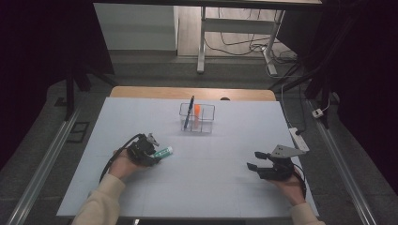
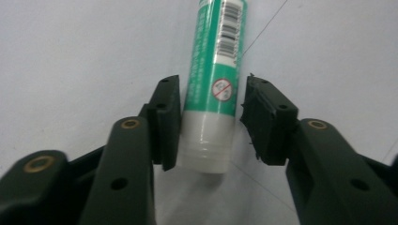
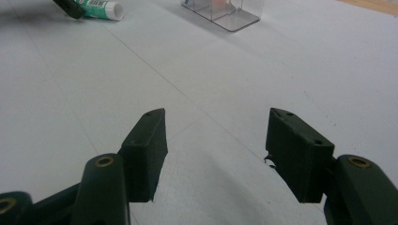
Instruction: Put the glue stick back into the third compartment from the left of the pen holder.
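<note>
At the lower left of the high view, the left gripper [image 1: 157,157] lay on the white counter [image 1: 225,187] with the green and white tube [image 1: 164,152] between its jaws; one pad touched the tube, the other stood just apart, so it was not yet clenched. Above the centre stood a clear organizer [image 1: 197,118]. At the lower right, the right gripper [image 1: 253,160] was released and empty.

Glossy plastic tube [image 2: 212,84] on a matt white counter [image 1: 225,164] — paper-covered, perhaps — beside a clear plastic organizer [image 1: 197,118].
</note>
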`<action>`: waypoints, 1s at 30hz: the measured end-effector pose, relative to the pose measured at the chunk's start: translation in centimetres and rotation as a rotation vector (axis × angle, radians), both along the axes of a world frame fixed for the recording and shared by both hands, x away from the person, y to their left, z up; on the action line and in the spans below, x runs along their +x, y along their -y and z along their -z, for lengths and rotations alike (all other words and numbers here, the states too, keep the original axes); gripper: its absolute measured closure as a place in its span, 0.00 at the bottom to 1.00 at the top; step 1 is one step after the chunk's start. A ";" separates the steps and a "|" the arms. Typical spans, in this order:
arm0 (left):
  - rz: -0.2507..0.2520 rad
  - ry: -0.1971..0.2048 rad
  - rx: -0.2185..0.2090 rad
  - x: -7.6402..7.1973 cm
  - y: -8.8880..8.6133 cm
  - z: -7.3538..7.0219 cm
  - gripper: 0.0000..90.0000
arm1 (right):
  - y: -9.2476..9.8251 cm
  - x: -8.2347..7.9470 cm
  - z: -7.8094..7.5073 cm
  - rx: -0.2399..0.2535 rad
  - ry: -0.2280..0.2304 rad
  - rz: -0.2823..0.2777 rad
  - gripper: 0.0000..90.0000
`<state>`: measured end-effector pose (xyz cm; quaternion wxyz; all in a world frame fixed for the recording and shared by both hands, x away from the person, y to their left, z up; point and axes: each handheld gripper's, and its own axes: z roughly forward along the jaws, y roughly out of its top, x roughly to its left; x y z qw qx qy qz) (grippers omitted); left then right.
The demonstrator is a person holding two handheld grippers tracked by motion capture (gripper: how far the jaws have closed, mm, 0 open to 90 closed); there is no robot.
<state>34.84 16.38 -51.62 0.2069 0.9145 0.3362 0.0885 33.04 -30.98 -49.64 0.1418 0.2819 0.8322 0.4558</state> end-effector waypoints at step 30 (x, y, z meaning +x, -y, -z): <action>0.054 0.099 -0.130 -1.7 -0.9 -2.2 0.72 | -0.1 -0.2 -0.3 0.017 0.025 0.003 0.43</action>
